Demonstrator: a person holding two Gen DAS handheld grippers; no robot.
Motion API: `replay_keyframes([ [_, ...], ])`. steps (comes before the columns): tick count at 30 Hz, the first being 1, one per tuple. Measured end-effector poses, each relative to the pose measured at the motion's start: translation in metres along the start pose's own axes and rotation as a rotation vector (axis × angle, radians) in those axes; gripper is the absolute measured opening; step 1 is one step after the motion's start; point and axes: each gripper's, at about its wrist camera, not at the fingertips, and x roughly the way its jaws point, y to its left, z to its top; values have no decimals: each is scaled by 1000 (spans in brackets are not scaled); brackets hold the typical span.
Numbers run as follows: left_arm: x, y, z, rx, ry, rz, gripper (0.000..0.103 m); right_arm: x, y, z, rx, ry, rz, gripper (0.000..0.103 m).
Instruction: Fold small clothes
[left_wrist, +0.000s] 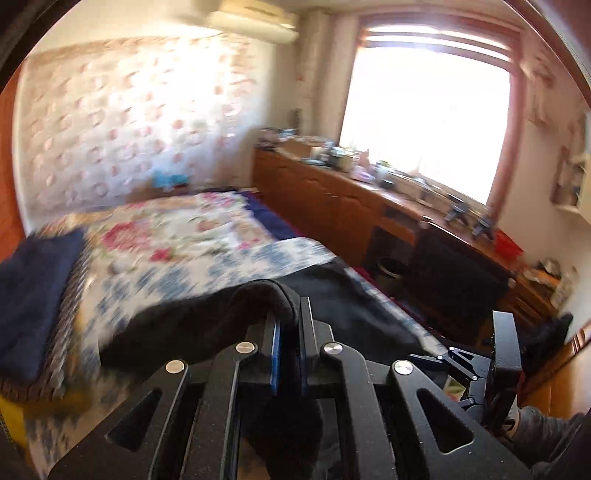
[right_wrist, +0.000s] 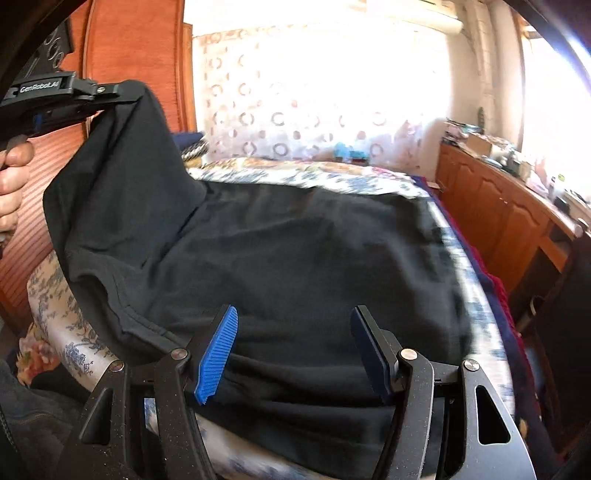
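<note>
**While one corner is hanging in the air, the dark garment is waiting for its first fold**

While the left gripper (left_wrist: 288, 325) is pinching a bunched edge of the black garment (right_wrist: 295, 258) between its blue pads (left_wrist: 275, 354), that corner is being held up off the bed (right_wrist: 369, 181), as the right wrist view shows at its upper left. Most of the garment is lying spread over the floral bedcover (left_wrist: 177, 243), with one side draping steeply up toward the raised gripper. In the right wrist view the right gripper (right_wrist: 295, 350) is sitting with its jaws spread wide, its blue ribbed pads (right_wrist: 216, 354) hovering just above the near edge of the cloth and gripping nothing.

Judging from how it is sagging and creasing, the fabric is looking soft, limp and fairly light, like a knit jersey, so it is probably going to slump and follow whichever point is lifted. A single pinch is likely pulling it into a cone rather than a flat panel. The better hold for the free gripper seems to be on the hemmed edge or a corner nearest to it, where the stitched seam is giving more to bite on. A folded navy item (left_wrist: 33, 295) is resting at the left of the bed, well apart from the work.
</note>
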Motion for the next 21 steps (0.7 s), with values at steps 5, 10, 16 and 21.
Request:
replay_keyframes([
  [5,25,-57,33,91,7,-116,8,-34,-36,4,39,-42,-94,66],
  [10,60,-96,37,139,70,-178,8,-56,-63,2,82,-58,-165,66],
  [16,85,-93,19,171,136,-142,24,-63,-75,-4,100,-47,-188,66],
  [21,80,-63,-7,141,117,-81,77,-55,-68,2,86,-25,-181,66],
])
